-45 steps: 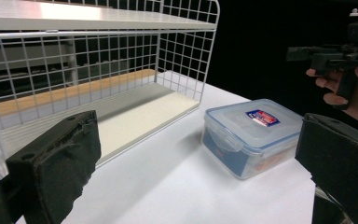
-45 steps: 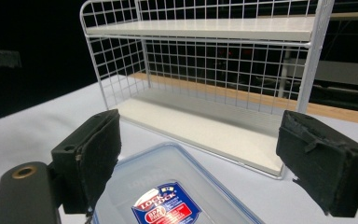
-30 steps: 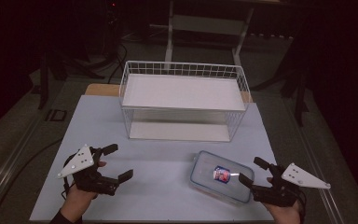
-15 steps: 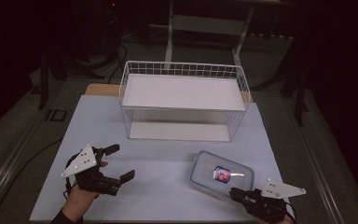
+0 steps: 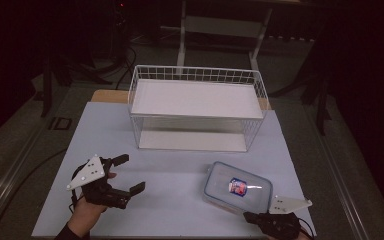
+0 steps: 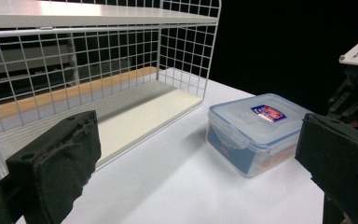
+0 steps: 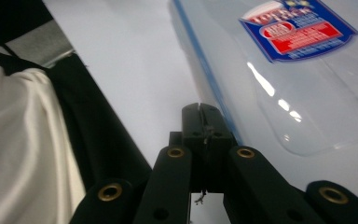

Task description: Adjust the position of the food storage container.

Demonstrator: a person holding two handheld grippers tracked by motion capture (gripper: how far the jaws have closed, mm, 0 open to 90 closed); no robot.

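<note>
Lower now than a second ago, the right gripper (image 5: 252,217) has dropped to the near edge of the desk (image 5: 180,165) and clenched its fingers, which have just been closing, with nothing between them. In the right gripper view the two pads meet flat just beside the near rim of the plastic container (image 7: 307,84); whether they touch it cannot be told. That clear, blue-edged box, lid on with a red and blue label, sits on the desk's near right part, well in front of the white wire basket (image 5: 196,112), which stands empty at the middle back. Pressed together like this, the fingers look set to nudge or steady the box rather than pick it up. On the near left, the left gripper (image 5: 129,172) hovers over the desk with its fingers released wide, pointed across at the box, probably waiting to take its other side.
</note>
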